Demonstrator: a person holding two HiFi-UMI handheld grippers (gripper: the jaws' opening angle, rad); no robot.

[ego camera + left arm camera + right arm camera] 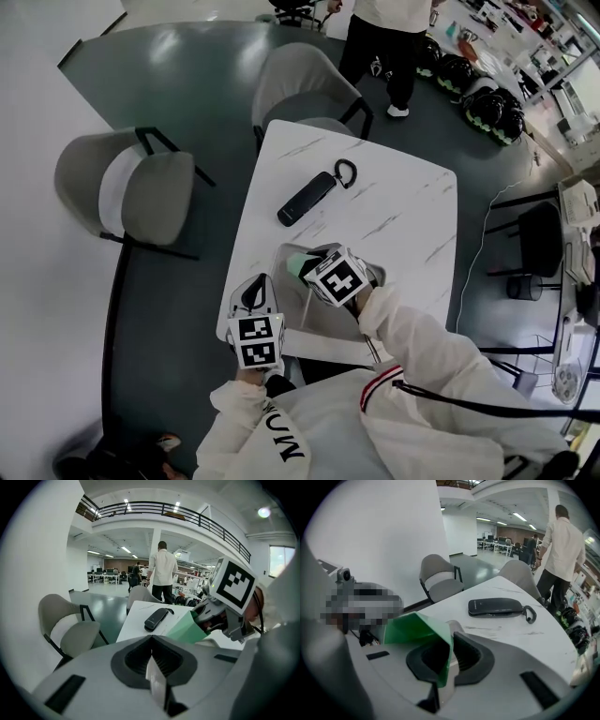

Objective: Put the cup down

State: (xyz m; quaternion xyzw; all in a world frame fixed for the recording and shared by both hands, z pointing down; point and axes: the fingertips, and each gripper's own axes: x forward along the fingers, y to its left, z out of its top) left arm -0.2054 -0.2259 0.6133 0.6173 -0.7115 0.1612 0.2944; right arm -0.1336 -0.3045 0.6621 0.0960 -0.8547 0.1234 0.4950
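A light green paper cup [296, 266] hangs tilted over the near part of the white marble table [403, 220]. My right gripper [306, 269] is shut on the cup's wall. In the right gripper view the green cup [417, 627] has its wall pinched between the jaws of the right gripper [449, 660]. The left gripper view shows the cup [185, 629] and the right gripper [208, 619] close ahead on the right. I cannot tell whether the cup touches the table. My left gripper [253, 289] hovers at the table's near left edge, shut [152, 660] and holding nothing.
A black handset with a loop strap [305, 199] lies mid-table, beyond the cup. Two grey chairs [127, 192] [300, 89] stand left of and behind the table. A person in white [384, 37] stands further back. Helmets and clutter lie at the far right.
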